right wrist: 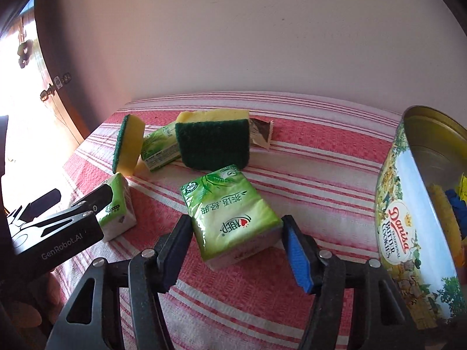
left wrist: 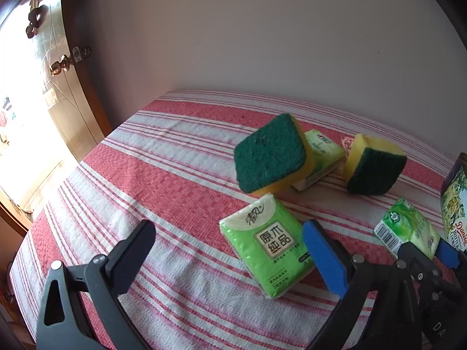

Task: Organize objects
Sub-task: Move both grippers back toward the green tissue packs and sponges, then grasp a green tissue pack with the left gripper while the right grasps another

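Note:
In the right wrist view a green tissue pack [right wrist: 230, 213] sits between the fingers of my right gripper [right wrist: 233, 233], and both pads touch its sides. The left wrist view shows the same pack [left wrist: 408, 227] in that gripper [left wrist: 423, 248] at the right edge. My left gripper [left wrist: 227, 227] is open, with another green tissue pack [left wrist: 268, 245] lying on the cloth against its blue right pad [left wrist: 324, 256]. From the right wrist, the left gripper [right wrist: 78, 198] straddles that pack [right wrist: 119, 204].
Two yellow-green sponges [left wrist: 271, 151] [left wrist: 373, 169] and a third tissue pack [left wrist: 324, 148] lie behind, beside a crumpled wrapper [right wrist: 262, 134]. An open Danisa cookie tin [right wrist: 408, 233] stands on the right. The striped red cloth [left wrist: 175, 160] runs to a wall; a door [left wrist: 67, 93] is at left.

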`<state>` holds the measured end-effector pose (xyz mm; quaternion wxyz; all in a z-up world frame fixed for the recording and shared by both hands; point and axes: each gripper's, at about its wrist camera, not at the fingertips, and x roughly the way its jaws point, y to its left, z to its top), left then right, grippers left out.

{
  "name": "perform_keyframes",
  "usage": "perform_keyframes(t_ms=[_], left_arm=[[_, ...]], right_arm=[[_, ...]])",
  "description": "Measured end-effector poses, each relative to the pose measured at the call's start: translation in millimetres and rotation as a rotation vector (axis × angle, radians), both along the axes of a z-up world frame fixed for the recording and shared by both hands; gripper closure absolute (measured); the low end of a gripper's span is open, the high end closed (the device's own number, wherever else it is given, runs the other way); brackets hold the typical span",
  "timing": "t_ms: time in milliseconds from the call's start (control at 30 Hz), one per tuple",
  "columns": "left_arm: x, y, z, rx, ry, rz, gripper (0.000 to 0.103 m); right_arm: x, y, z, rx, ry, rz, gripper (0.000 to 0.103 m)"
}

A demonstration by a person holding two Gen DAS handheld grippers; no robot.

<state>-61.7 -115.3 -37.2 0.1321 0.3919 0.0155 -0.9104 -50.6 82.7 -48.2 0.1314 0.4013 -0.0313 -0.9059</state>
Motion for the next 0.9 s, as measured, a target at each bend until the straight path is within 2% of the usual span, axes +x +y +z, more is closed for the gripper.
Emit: perform_keyframes(t_ms=[100,167,233,300,333,400,467,500,533,633,900], left_arm=[[-7,8,-4,-0.004,-0.012,-0.002,0.001],[-13,12,-9,-0.014,-0.049,-0.006,0.001],[-16,9,-13,0.018,-0.071,-0.01,0.002],[-21,2,-20,0.083,-0.108,-0.007,0.011],[-19,-4,-20,0.135,-0.096,-0.007,0.014],[-15,-9,-18,0.149,-0.074,0.014,0.029],[-11,-12,-17,0.175,-0.051,0.009,0.039],[-9,-15,-16,0.196,-0.039,0.005,0.049],[-6,-17,-15,0.211,-0.03,0.01,0.053],[-2,-19,-15,0.247,-0.013,0.013,0.054],[18,-7,-11,0.238,0.011,-0.007,0.054]], right_arm=[[-2,8,-2,-0.013,-0.022,-0.009,0.039],[-4,9,-4,-0.019,-0.036,-0.007,0.039],[-5,9,-3,-0.016,-0.034,-0.004,0.039],[-6,4,-4,-0.012,-0.034,-0.001,0.039],[-6,4,-4,-0.011,-0.034,0.0,0.039],[-7,-1,-5,-0.011,-0.036,-0.001,0.039],[-8,-3,-6,-0.009,-0.038,-0.001,0.038],[-8,-2,-6,-0.01,-0.038,0.001,0.038],[-8,-2,-6,-0.01,-0.038,0.001,0.037],[-10,-4,-6,-0.024,-0.039,-0.001,0.037],[-7,-2,-5,-0.033,-0.033,0.026,0.04]])
